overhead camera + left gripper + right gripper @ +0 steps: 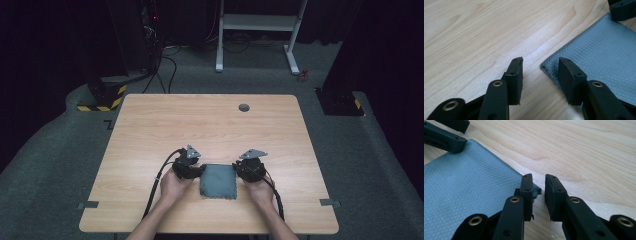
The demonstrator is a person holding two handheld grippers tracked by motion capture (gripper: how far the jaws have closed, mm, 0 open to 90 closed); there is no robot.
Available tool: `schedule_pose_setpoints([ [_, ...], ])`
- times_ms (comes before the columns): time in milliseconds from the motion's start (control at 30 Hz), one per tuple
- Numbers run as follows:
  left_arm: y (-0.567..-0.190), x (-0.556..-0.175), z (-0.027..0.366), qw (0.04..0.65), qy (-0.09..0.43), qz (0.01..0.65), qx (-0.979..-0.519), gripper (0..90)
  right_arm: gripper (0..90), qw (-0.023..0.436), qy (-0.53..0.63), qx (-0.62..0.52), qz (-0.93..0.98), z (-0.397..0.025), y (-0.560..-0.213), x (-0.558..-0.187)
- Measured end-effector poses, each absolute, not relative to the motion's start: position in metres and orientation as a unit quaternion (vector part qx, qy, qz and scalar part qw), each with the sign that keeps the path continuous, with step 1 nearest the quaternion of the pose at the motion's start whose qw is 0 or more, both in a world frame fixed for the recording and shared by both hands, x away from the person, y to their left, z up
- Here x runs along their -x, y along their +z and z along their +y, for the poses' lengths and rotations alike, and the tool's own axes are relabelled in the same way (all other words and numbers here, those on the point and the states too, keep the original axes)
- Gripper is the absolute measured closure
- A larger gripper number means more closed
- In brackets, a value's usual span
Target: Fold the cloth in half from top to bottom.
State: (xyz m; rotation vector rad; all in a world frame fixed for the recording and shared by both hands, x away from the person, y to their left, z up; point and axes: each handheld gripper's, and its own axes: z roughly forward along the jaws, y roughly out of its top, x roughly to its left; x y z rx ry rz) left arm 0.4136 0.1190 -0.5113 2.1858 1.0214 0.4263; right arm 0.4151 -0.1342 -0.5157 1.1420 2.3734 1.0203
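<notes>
A grey waffle-textured cloth (218, 181) lies folded flat near the table's front edge, between my two grippers. My left gripper (192, 167) is at the cloth's far left corner. In the left gripper view it (540, 61) stands open, the cloth (599, 57) corner lying between its jaws, one jaw over the fabric. My right gripper (248, 168) is at the far right corner. In the right gripper view it (539, 177) is open by a narrow gap, and the cloth (469, 182) corner peeks out beside its left jaw. Neither holds the cloth.
The wooden table (210, 125) has a round grommet hole (244, 107) near its far edge and tape marks (88, 204) at the front corners. Beyond the table stand a white desk frame (257, 30) and a yellow-black striped base (102, 100).
</notes>
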Motion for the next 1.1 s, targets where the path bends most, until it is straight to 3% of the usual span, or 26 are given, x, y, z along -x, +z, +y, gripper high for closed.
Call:
schedule_pose_setpoints([
  [133, -0.506, -0.414, 0.122, 0.382, 0.133, 0.406, -0.819, 55.9, 73.7, 0.144, 0.378, -0.404, 0.82, -0.134, -0.512, -0.415],
  [433, -0.515, -0.426, 0.118, 0.353, 0.138, 0.407, -0.831, 55.8, 71.2, 0.131, 0.361, -0.409, 0.828, -0.129, -0.518, -0.422],
  [600, -0.516, -0.424, 0.116, 0.358, 0.133, 0.385, -0.84, 68.7, 84.5, 0.118, 0.357, -0.388, 0.841, -0.127, -0.516, -0.423],
  [833, -0.516, -0.426, 0.119, 0.374, 0.101, 0.385, -0.838, 83.8, 87.4, 0.12, 0.358, -0.382, 0.843, -0.126, -0.516, -0.423],
  [1100, -0.512, -0.43, 0.121, 0.383, 0.117, 0.39, -0.829, 86.2, 87.5, 0.133, 0.357, -0.386, 0.84, -0.124, -0.511, -0.428],
])
